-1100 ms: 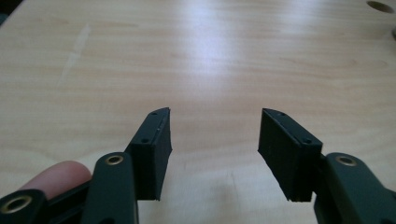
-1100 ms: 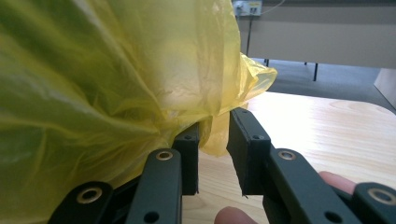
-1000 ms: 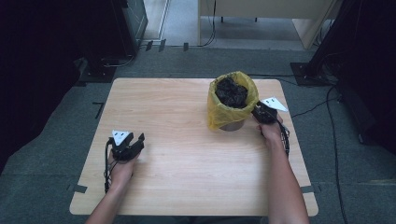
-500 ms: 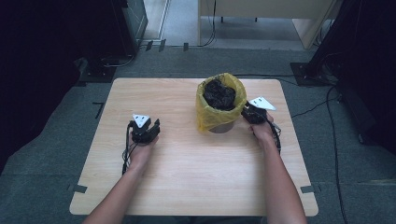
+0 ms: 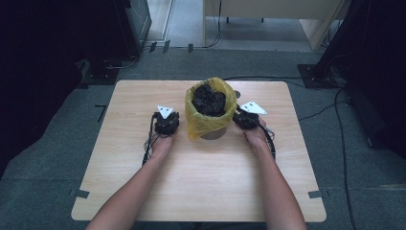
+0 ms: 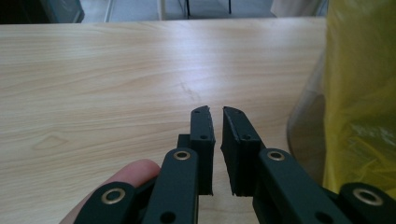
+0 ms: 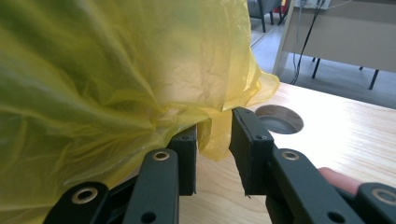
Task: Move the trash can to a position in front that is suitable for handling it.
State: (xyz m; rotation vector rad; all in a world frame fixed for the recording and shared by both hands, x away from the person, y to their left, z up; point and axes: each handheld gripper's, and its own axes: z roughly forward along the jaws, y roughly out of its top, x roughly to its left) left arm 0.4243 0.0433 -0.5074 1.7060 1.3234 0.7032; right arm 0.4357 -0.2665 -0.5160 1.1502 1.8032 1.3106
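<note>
Your left claw (image 5: 167, 123) sits low over the desk (image 5: 143, 96), just left of the yellow bag (image 5: 201, 127) that lines the bin (image 5: 214, 134). In the left gripper view its jaws have just been closing; now only a thin slit is left btw the pads, nothing in it, bare wood beneath, and the bag's yellow plastic is at the right edge of that view, close but not touching the claw. Your right claw (image 5: 245, 120) is up against the bag's right side. In the right gripper view the jaws stand a little apart w/ a hanging fold of the bag's plastic in the gap; the left pad is against the film, but I can't tell if both pads actually pinch it. The bin w/ its bag stands on the desk's far half, about mid-width, btw your two claws, and it's full of dark clumpy stuff (image 5: 209, 99). A round cable hole (image 7: 279, 119) in the desk lies just behind the bag. No brand, label or writing is readable on bag, bin or claws.
</note>
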